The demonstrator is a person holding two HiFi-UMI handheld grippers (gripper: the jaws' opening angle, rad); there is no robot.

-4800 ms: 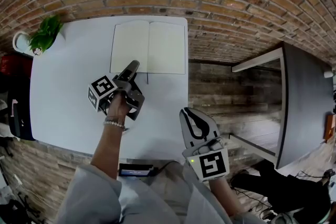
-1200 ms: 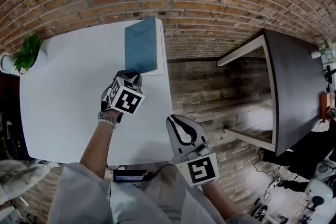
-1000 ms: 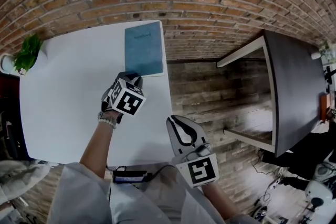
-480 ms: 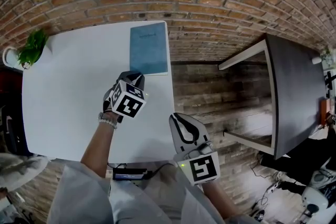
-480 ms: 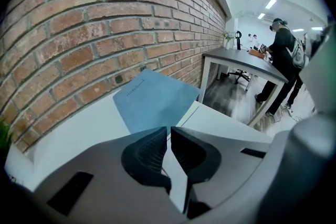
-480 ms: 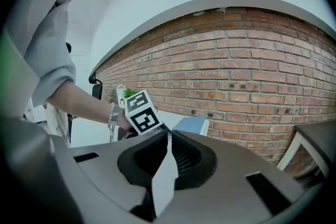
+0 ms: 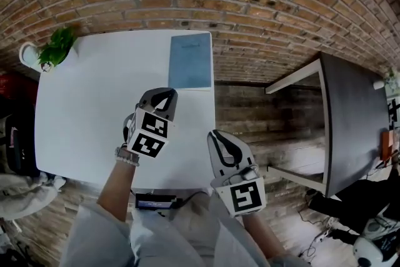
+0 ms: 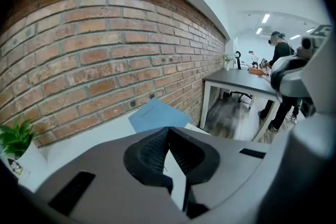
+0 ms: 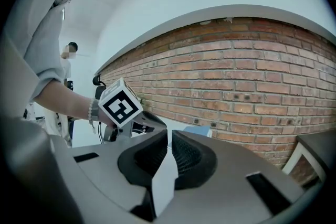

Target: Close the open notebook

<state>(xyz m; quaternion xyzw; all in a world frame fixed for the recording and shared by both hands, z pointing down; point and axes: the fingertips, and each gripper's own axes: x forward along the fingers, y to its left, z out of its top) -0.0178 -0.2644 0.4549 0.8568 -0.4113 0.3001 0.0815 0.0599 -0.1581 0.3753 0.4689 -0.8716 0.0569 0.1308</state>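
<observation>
Lying closed: notebook (image 7: pixel 190 61) | left claw (image 7: pixel 167 93) just closed, empty | right claw (image 7: pixel 216 133) closed, empty

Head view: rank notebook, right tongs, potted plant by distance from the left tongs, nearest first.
1. Notebook: closed, just ahead.
2. Right tongs: lower right.
3. Potted plant: far upper left.

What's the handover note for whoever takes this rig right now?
Left gripper: shut, jaws just closed, nothing between them, held above the table on the near side of the notebook.
Right gripper: shut, empty, beside the table's near right corner.
Notebook: closed, blue cover up, flat at the table's far right corner.
Done: notebook closed.
Left: nothing visible on this task.
</observation>
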